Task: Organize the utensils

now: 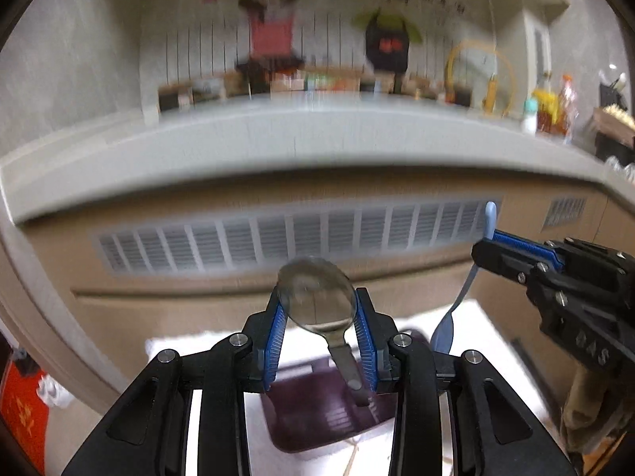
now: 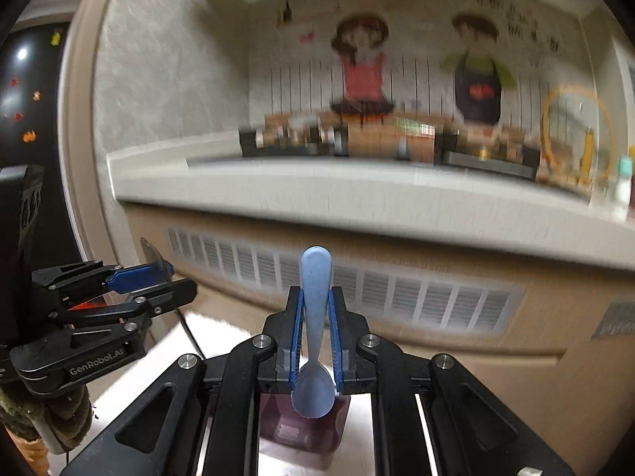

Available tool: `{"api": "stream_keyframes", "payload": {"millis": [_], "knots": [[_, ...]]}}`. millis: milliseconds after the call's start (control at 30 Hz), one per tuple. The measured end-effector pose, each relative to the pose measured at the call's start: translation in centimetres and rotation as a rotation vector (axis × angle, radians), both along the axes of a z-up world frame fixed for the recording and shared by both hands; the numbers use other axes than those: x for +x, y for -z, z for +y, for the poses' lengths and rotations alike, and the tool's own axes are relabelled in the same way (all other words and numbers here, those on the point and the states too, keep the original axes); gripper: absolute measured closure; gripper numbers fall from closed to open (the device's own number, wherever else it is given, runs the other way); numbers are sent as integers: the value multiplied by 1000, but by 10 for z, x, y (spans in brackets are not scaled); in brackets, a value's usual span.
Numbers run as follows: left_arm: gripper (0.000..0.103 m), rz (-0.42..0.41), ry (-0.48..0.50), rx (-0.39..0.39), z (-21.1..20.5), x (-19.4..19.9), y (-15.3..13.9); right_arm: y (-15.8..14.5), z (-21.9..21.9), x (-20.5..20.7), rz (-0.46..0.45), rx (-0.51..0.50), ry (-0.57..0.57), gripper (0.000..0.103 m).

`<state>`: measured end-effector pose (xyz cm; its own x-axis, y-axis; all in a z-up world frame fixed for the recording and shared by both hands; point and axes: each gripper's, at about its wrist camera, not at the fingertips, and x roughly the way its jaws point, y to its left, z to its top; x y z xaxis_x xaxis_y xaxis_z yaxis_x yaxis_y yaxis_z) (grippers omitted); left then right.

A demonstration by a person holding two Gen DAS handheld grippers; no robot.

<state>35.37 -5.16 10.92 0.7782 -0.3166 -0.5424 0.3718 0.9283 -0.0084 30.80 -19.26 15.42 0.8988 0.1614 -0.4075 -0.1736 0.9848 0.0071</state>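
Metal spoon (image 1: 315, 297) | left tongs (image 1: 317, 317) grip bowl (above table edge (image 1: 174, 343))

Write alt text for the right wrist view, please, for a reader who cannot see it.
The right gripper holds a blue plastic spoon by its handle, bowl hanging down, above a dark purple container. At the left, the left gripper carries a metal spoon. Behind them is a blurred counter with a vent panel under it.

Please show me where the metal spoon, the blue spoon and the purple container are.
metal spoon (image 1: 315, 295), left wrist view, on its bowl.
blue spoon (image 2: 315, 273), right wrist view, on its handle.
purple container (image 1: 317, 412), left wrist view, on its floor.
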Motion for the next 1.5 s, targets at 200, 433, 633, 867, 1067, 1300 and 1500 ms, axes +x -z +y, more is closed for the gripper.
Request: {"api": "stream_keyframes", "payload": {"millis": [200, 433, 633, 867, 1067, 1300, 1500], "knots": [[38, 126, -11, -12, -1, 18, 62, 78, 4, 25, 195, 21, -29, 90], [18, 94, -64, -36, 18, -17, 79, 109, 0, 4, 245, -8, -23, 82], [8, 152, -85, -104, 48, -47, 92, 120, -5, -26, 239, -35, 9, 73], [0, 136, -70, -93, 69, -89, 109, 142, 0, -64, 234, -87, 18, 54], [0, 185, -86, 25, 71, -114, 137, 165, 13, -88, 282, -110, -40, 54], [41, 300, -24, 70, 59, -121, 168, 178, 28, -109, 299, -124, -78, 54], [48, 391, -30, 23, 56, -106, 184, 181, 25, -129, 304, -120, -83, 53]]}}
